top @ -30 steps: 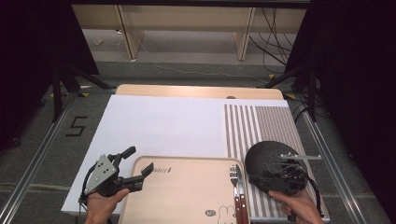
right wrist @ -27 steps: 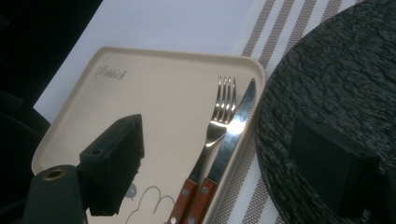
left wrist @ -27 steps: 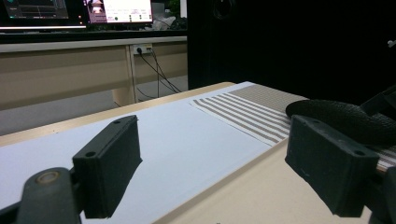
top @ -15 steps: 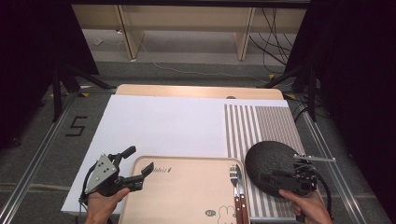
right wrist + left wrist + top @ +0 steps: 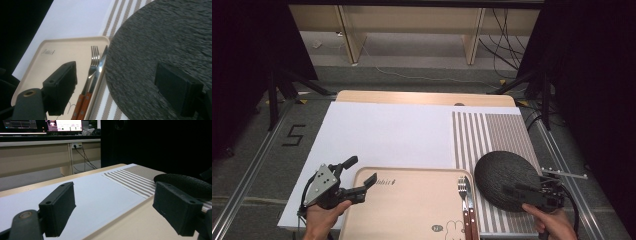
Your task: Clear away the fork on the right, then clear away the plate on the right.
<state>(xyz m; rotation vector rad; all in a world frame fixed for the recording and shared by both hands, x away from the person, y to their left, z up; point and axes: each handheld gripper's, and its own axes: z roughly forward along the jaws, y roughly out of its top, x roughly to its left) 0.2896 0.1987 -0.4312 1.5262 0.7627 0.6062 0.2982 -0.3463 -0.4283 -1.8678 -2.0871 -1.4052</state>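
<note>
- The right gripper (image 5: 532,194) is held with jaws spread over the near edge of the dark slate plate (image 5: 507,180), nothing pinched; a careless lift could tip the plate onto the fork (image 5: 462,186) and knife (image 5: 469,197).
- The left gripper (image 5: 357,179), also spread and gripping nothing, is poised at the tray (image 5: 412,210) corner; the tray could be nudged.
- The striped mat (image 5: 489,132) could be dragged by the plate.

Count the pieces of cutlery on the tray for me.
2: a fork and a knife, side by side along the tray's right edge, wooden handles toward the person. No others visible.
</note>
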